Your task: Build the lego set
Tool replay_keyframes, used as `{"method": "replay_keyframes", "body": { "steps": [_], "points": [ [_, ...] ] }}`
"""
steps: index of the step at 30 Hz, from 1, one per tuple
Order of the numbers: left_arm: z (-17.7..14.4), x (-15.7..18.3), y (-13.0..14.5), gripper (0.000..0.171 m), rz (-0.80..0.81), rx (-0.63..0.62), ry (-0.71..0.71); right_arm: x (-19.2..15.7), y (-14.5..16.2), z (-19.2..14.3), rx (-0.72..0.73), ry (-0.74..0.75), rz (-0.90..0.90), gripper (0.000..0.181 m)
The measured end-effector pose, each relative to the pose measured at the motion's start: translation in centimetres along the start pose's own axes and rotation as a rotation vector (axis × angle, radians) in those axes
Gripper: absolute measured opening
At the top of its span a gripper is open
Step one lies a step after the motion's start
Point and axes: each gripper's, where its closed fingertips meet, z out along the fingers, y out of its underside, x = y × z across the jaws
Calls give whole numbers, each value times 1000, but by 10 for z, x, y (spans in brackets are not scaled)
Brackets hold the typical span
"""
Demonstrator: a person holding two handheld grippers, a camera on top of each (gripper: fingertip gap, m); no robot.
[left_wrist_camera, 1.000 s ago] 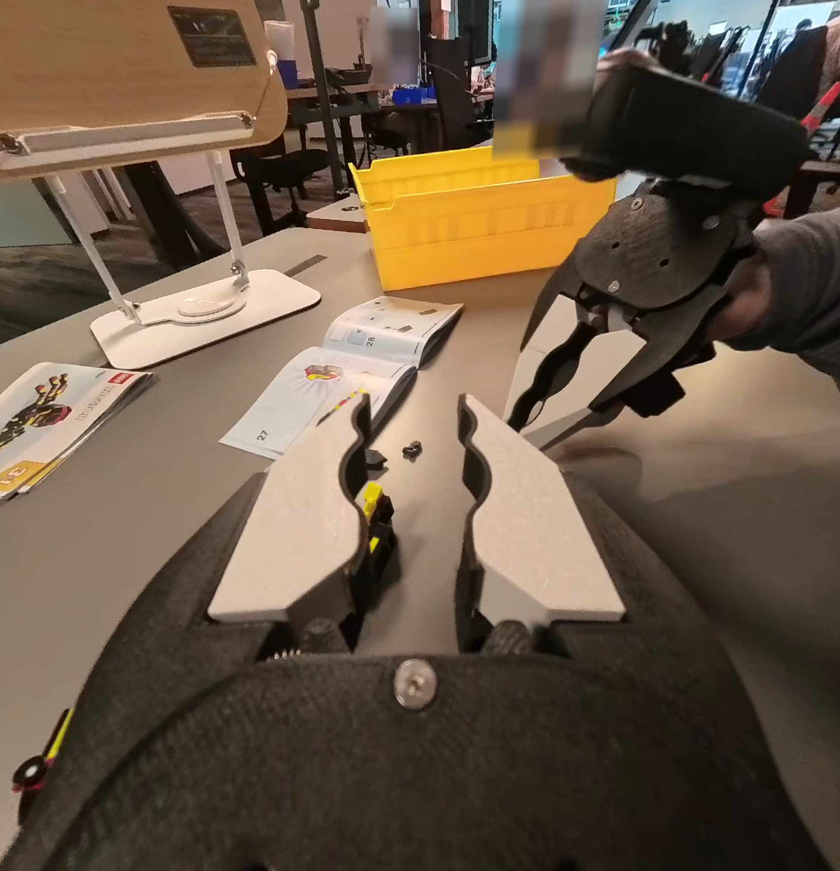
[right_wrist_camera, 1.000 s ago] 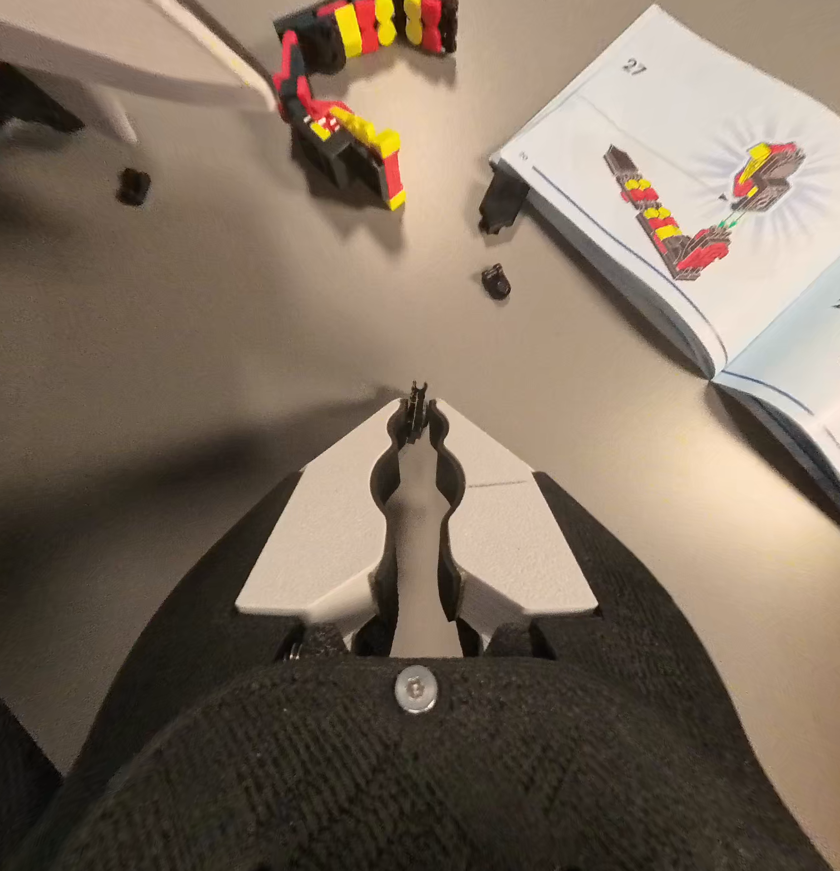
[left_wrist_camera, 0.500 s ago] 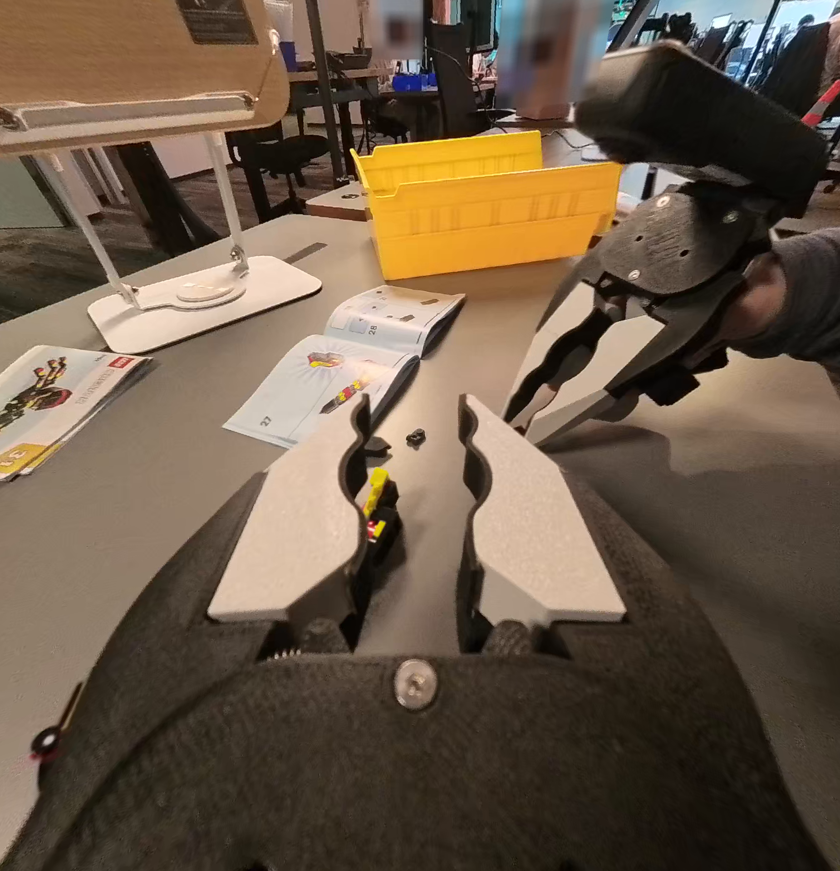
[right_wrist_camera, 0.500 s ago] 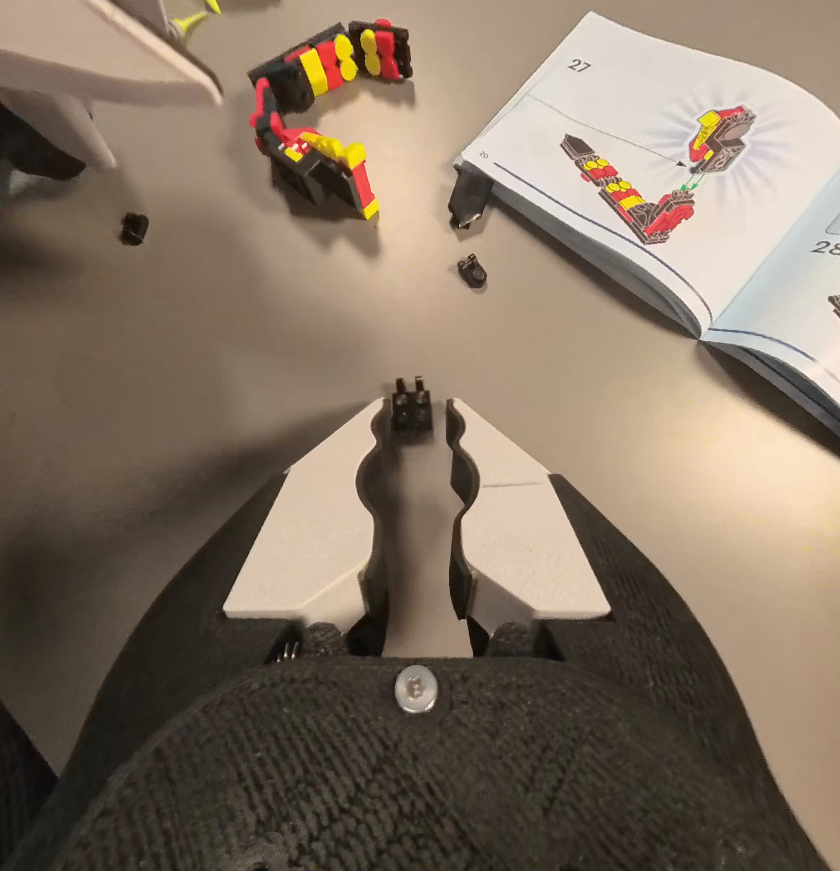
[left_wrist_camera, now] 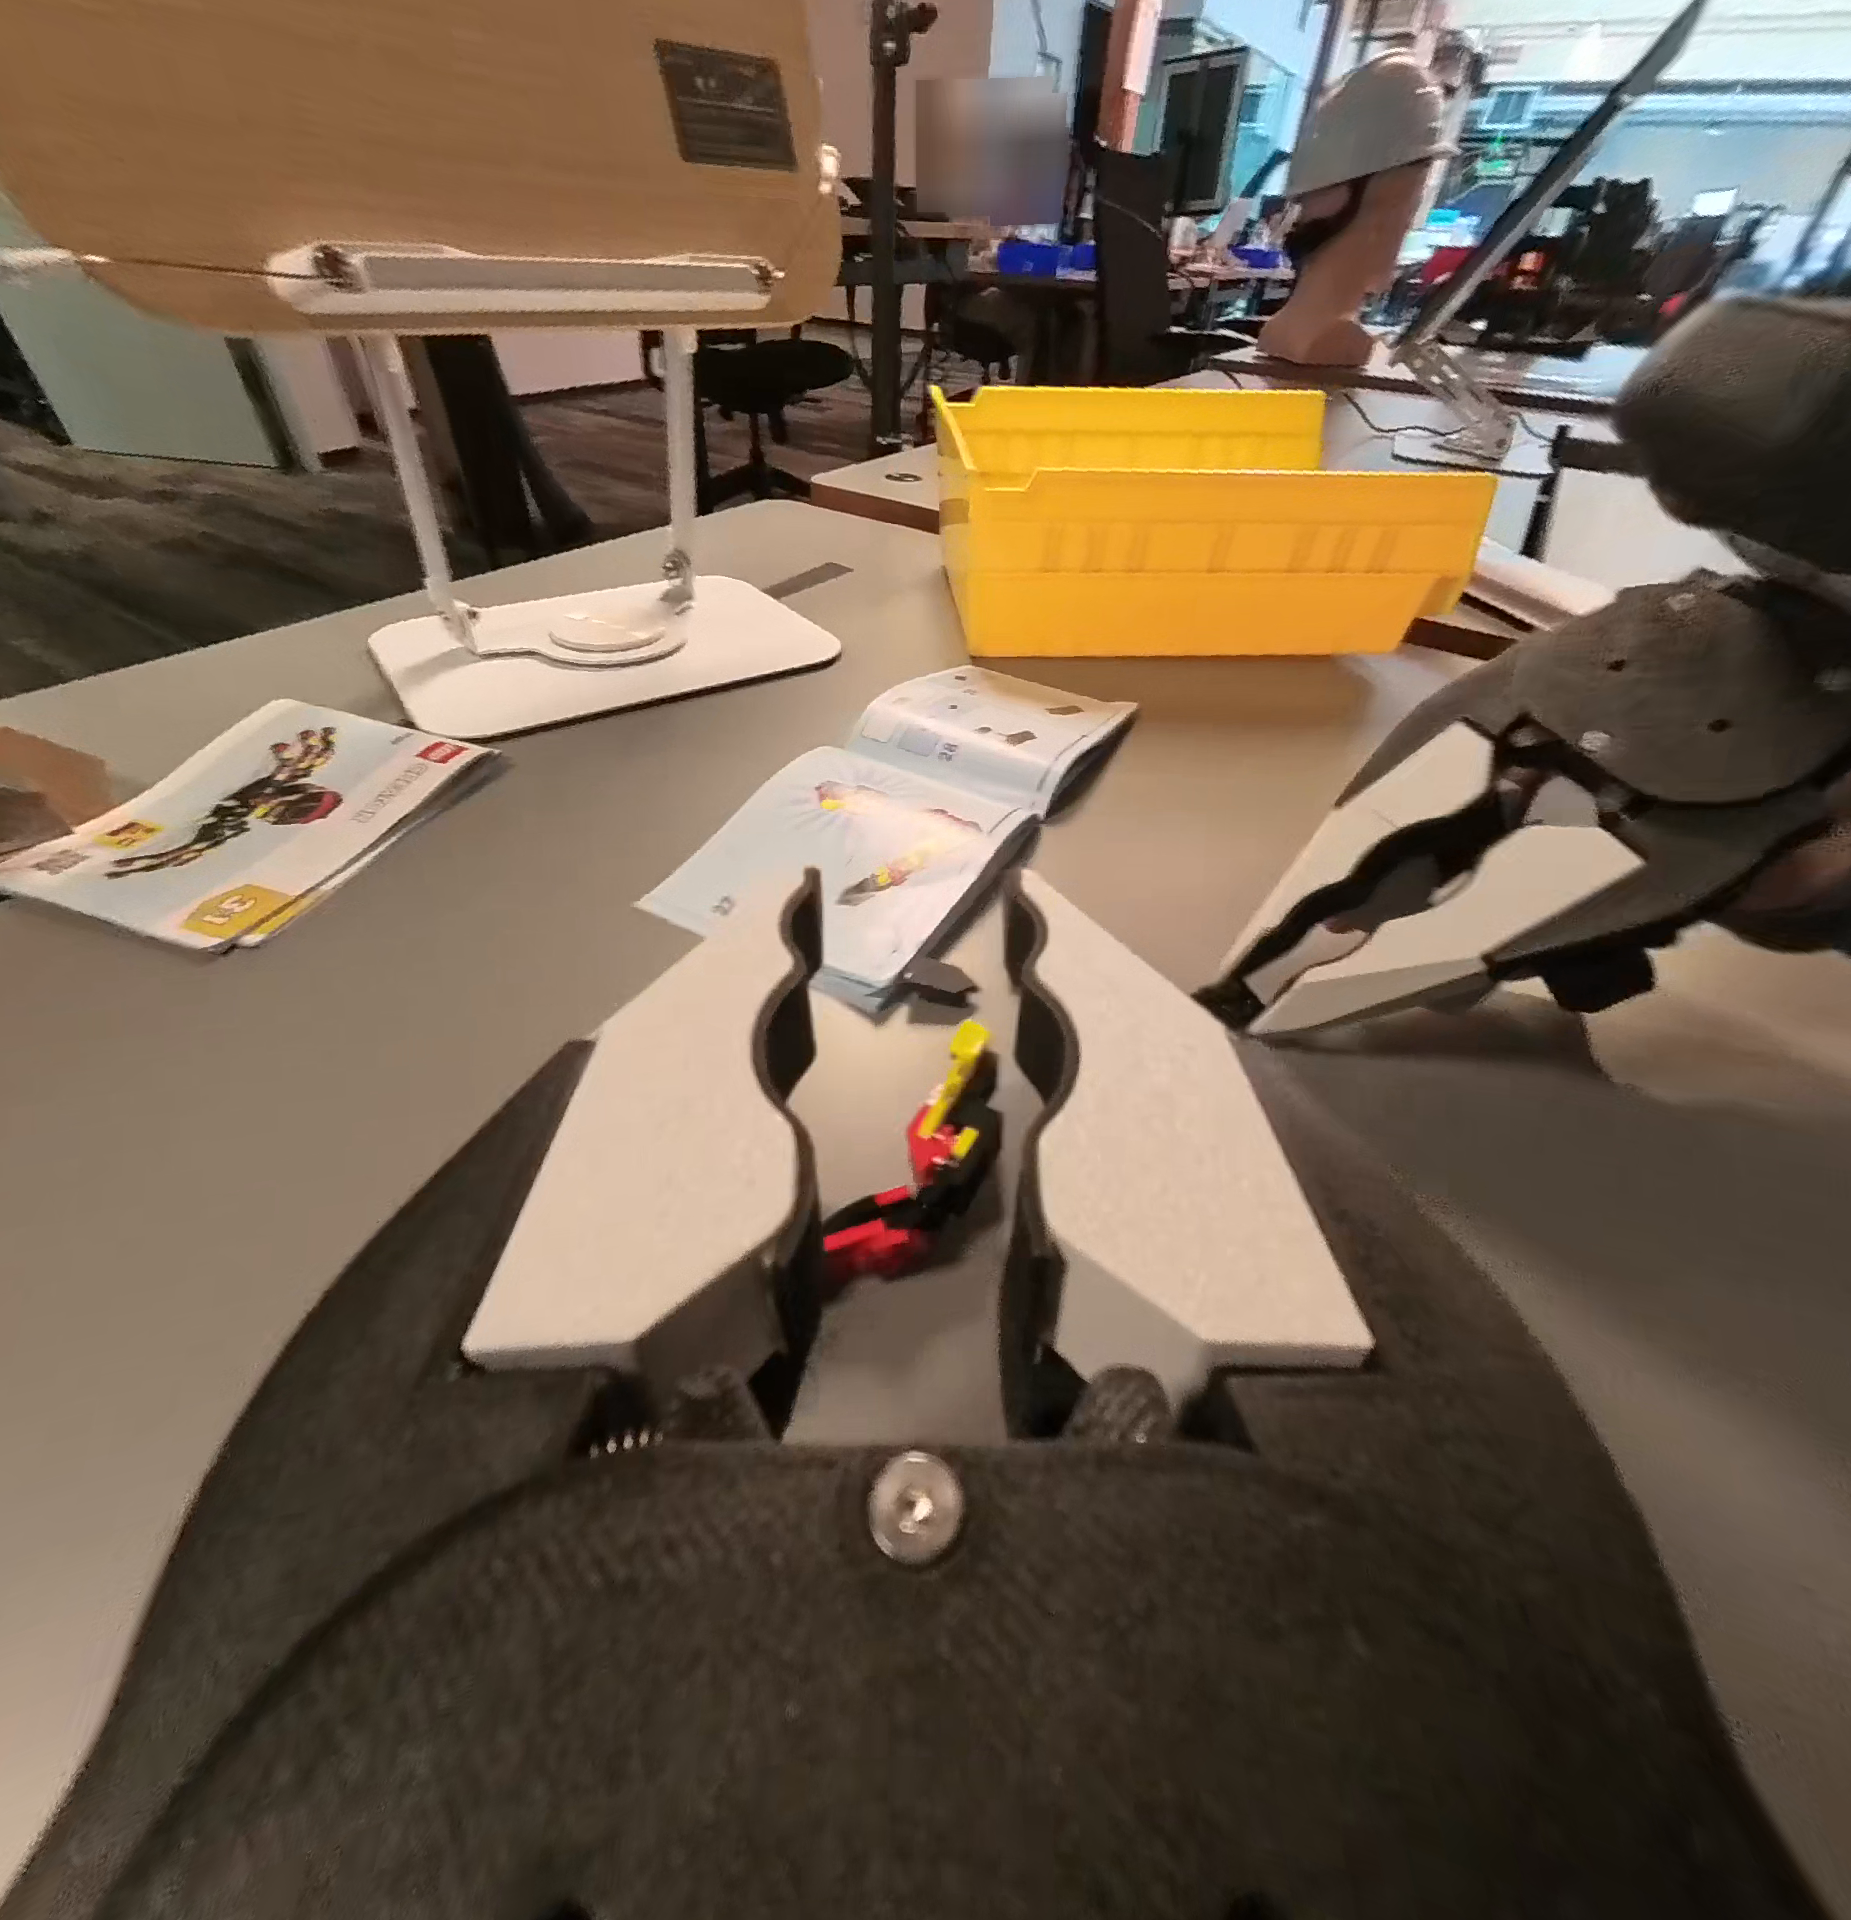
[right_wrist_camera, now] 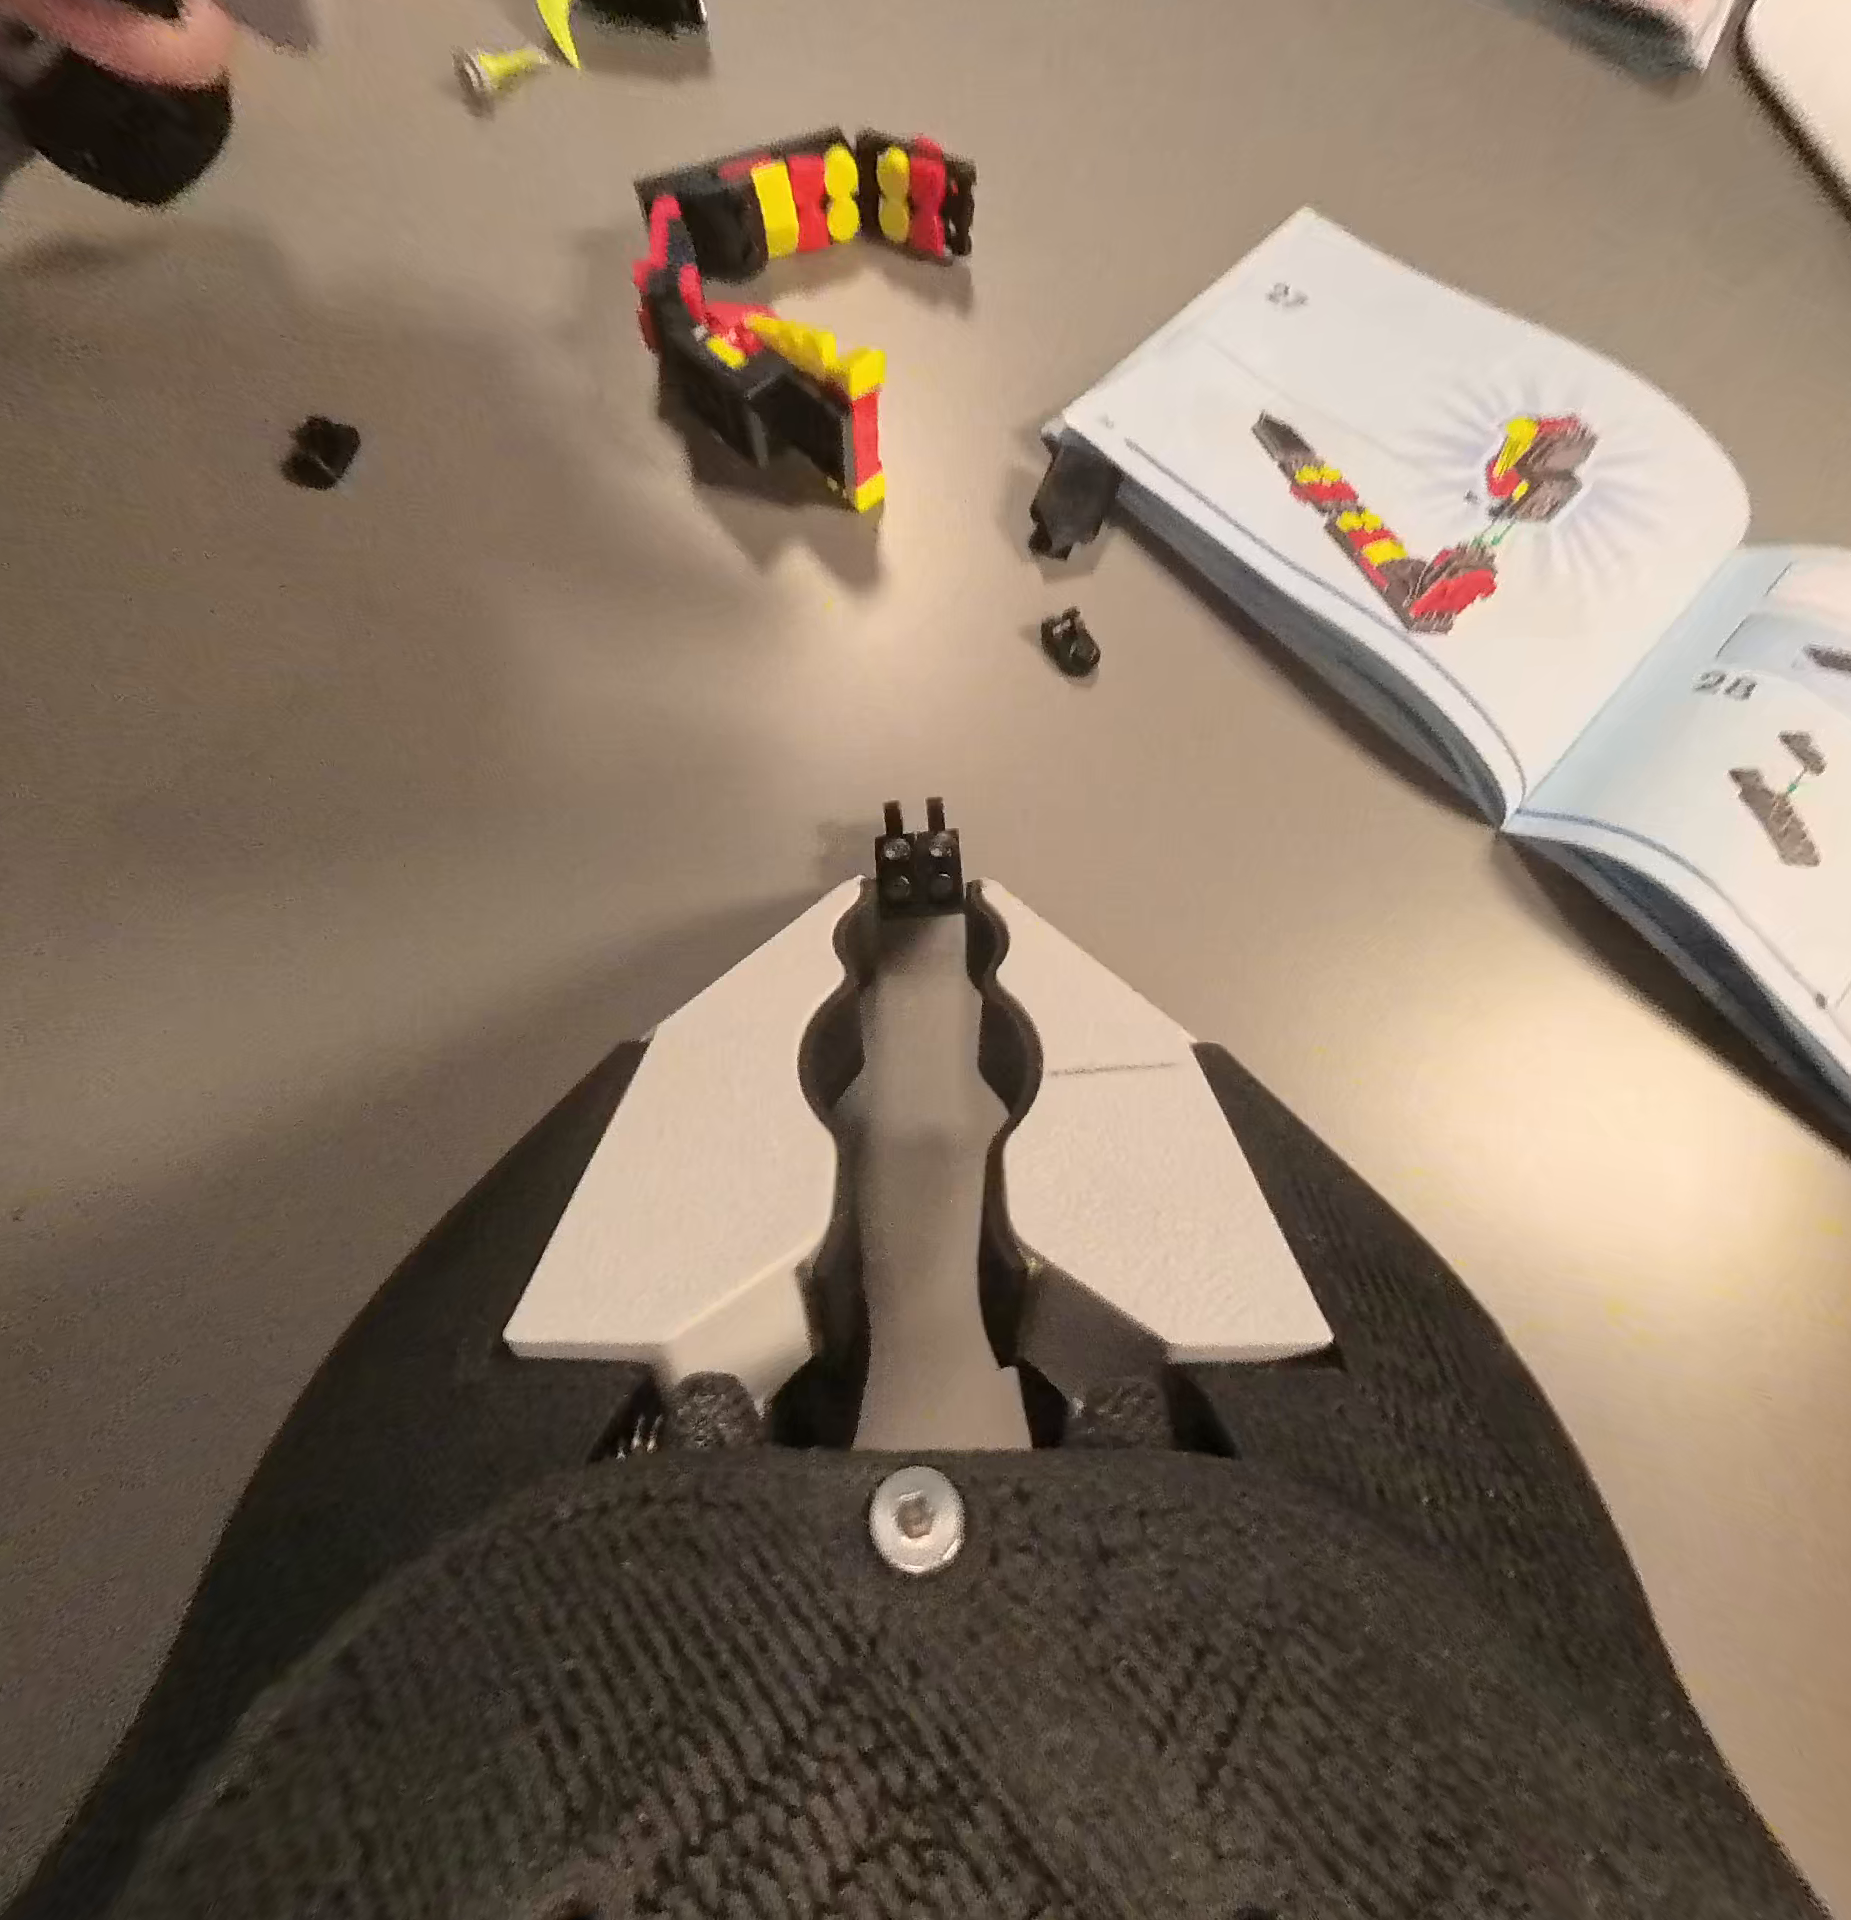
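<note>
A red, yellow and black lego assembly [right_wrist_camera: 775,343] lies curled on the grey table [right_wrist_camera: 277,831]. In the left wrist view it lies on the table below the gap of my left gripper [left_wrist_camera: 910,925], which is open and empty above it [left_wrist_camera: 931,1153]. My right gripper [right_wrist_camera: 919,883] is shut on a small black brick [right_wrist_camera: 916,862], studs facing up, at its tips close to the table. It also shows in the left wrist view [left_wrist_camera: 1227,1003], low at the right, a short way from the assembly.
An open instruction booklet [right_wrist_camera: 1420,499] lies right of the assembly, with a black piece [right_wrist_camera: 1072,499] at its corner and another [right_wrist_camera: 1069,644] nearby. A third black piece [right_wrist_camera: 320,452] lies left. A yellow bin [left_wrist_camera: 1191,551], a white stand [left_wrist_camera: 609,644] and a closed booklet [left_wrist_camera: 246,831] stand farther back. Left tips to right tips: about 15 cm.
The right gripper opened, the brick turned from edge-on to studs up, and the jaws narrowed onto it. The left gripper drew back from the assembly toward the upper left of the right wrist view.
</note>
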Motion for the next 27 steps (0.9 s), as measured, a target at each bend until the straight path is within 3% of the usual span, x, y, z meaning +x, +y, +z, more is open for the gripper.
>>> {"method": "replay_keyframes", "body": {
  "steps": [3, 6, 9, 12, 18, 27],
  "points": [
    [6, 27, 5, 34, 39, -23, 134, -5, -16, -5, 109, -29, 10, 15],
    [8, 61, 10, 36, 161, -29, 265, -18, -40, -15, 266, -195, 194, 15],
    [11, 75, 9, 39, 298, 6, 245, -27, -69, -34, 448, -415, 439, 15],
    [14, 74, -3, 40, 387, 82, 120, -28, -89, -50, 590, -580, 617, 14],
    [16, 84, -9, 37, 459, 125, 82, -35, -100, -58, 646, -735, 724, 14],
    [16, 85, -14, 24, 495, 159, 39, -36, -102, -56, 654, -722, 710, 15]
  ]
}}
